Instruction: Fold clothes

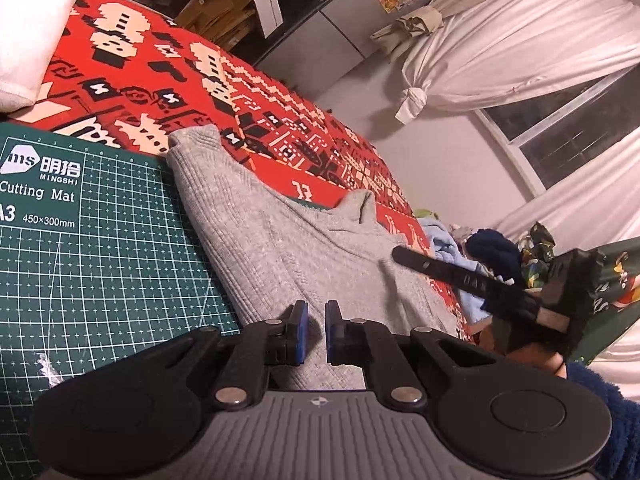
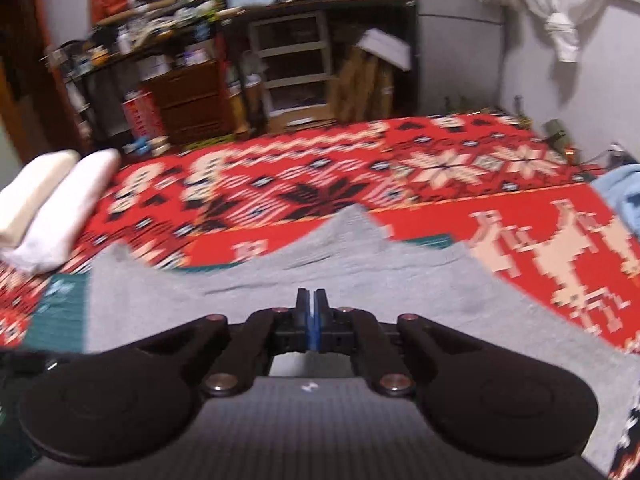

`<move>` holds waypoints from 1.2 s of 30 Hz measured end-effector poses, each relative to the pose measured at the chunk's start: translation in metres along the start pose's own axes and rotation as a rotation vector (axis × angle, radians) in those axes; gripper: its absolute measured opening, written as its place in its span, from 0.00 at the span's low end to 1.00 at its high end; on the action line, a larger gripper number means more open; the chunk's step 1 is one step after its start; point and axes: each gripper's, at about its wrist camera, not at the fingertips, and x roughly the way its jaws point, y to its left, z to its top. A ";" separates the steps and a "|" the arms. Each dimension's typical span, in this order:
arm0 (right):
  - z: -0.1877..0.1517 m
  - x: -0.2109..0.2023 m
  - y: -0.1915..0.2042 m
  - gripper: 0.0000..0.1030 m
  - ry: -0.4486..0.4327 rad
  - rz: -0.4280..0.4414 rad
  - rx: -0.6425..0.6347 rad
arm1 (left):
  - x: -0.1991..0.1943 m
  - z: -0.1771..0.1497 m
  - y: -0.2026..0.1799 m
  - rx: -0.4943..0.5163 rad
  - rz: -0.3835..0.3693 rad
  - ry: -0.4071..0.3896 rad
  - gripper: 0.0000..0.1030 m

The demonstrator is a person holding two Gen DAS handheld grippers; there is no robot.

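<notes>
A grey knit garment [image 1: 280, 248] lies spread partly on a green cutting mat [image 1: 100, 260] and partly on a red patterned blanket [image 1: 180, 80]. My left gripper [image 1: 316, 330] hovers low over the garment's near part. Its blue pads stand a small gap apart, and only fabric further down shows through. My right gripper [image 1: 398, 255] reaches in from the right, its tip over the garment's right side. In the right wrist view, the right gripper [image 2: 311, 300] is shut, pads together above the grey garment [image 2: 360, 280], with no fabric visible between them.
Folded white clothes [image 2: 52, 208] sit at the far left of the blanket [image 2: 320, 184]. A heap of blue and dark clothes [image 1: 480, 248] lies to the right. A hand with a dark blue sleeve [image 1: 600, 400] holds the right gripper. Shelves and drawers [image 2: 288, 64] stand beyond the blanket.
</notes>
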 end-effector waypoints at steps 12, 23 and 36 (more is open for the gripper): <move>-0.011 0.001 -0.013 0.04 0.026 -0.021 0.071 | -0.008 0.002 -0.002 -0.001 0.027 -0.024 0.07; 0.009 0.008 0.082 0.10 0.022 0.194 -0.093 | -0.013 0.015 0.016 -0.066 0.086 -0.174 0.07; 0.026 0.078 0.143 0.07 0.136 0.248 -0.122 | -0.019 0.024 0.042 -0.183 0.117 -0.300 0.04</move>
